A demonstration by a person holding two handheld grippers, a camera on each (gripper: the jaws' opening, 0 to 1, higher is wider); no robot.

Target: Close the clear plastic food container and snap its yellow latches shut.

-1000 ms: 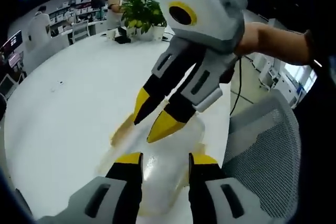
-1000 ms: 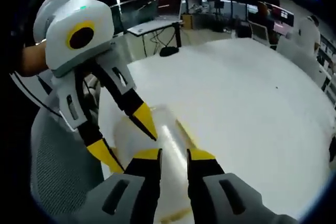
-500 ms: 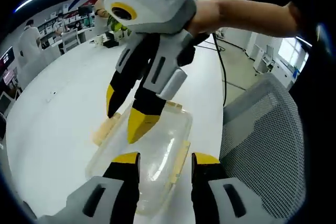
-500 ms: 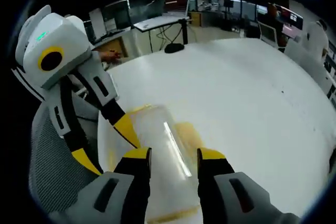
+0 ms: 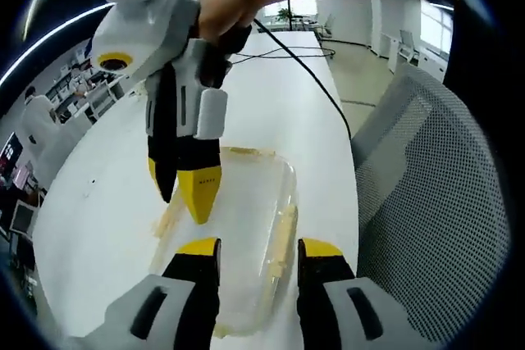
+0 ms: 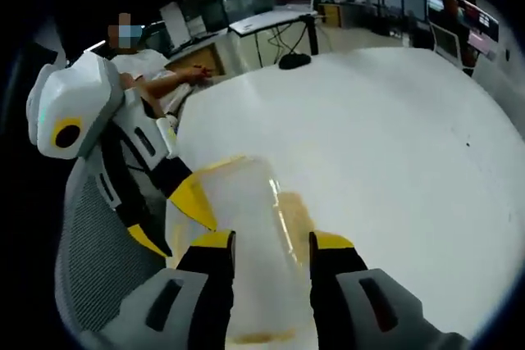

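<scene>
The left gripper (image 5: 250, 245) has its fingers set wide over the clear plastic food container (image 5: 246, 227), holding nothing. The right gripper (image 6: 271, 240), fingers likewise parted and empty, points down at the container's lid near one yellow latch (image 5: 281, 239). The container lies on the white desk (image 6: 394, 137), just beside a grey mesh chair (image 5: 426, 202).

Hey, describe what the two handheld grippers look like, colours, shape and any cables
Both match. The right gripper has a white-grey housing, grey finger bases with dark slots, black fingers ending in yellow wedge tips, a yellow-ringed round opening on its head, and a black cable trailing away. The left gripper looks the same, with a green light on its housing.
</scene>
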